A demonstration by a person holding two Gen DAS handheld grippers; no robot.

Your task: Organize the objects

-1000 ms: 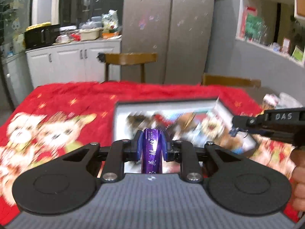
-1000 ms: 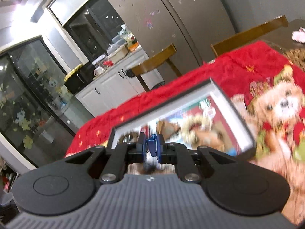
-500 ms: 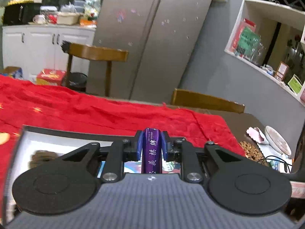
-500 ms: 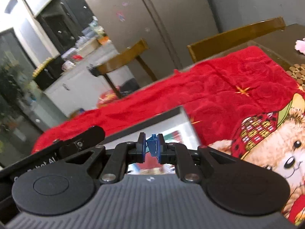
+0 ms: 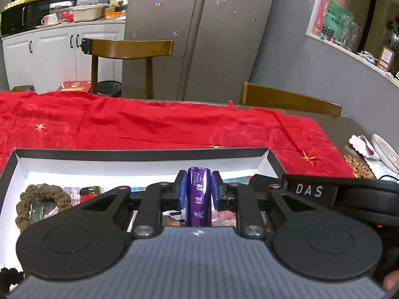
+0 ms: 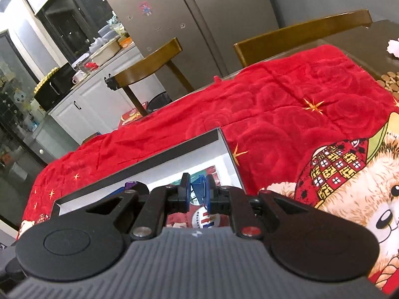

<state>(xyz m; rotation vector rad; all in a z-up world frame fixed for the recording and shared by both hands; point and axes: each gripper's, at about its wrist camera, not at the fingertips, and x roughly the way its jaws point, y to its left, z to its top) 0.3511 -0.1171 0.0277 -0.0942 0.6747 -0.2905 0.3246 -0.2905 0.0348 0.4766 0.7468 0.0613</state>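
Over the red blanket [image 5: 159, 127], both tools hang above the shallow black-rimmed box [image 5: 139, 152], and it's crowded in there! Left gripper [image 5: 198, 194] is clamped tight on a purple tube [image 5: 198, 196], printed lettering running down it, poised just above the box's contents. Beside it, the right gripper [image 6: 197, 191] has its blue pads nearly together, only a slim gap showing; whether something thin is pinched there, I can't tell. A knotted brown bracelet [image 5: 42, 204] sits at the box's left end, cards and packets in the middle. My read: the tube is going in. Best done by lowering it flat into a bare patch, clear of the bracelet, and letting go only once it rests, or it may roll. The two tools are close together, so the right one should give way first.
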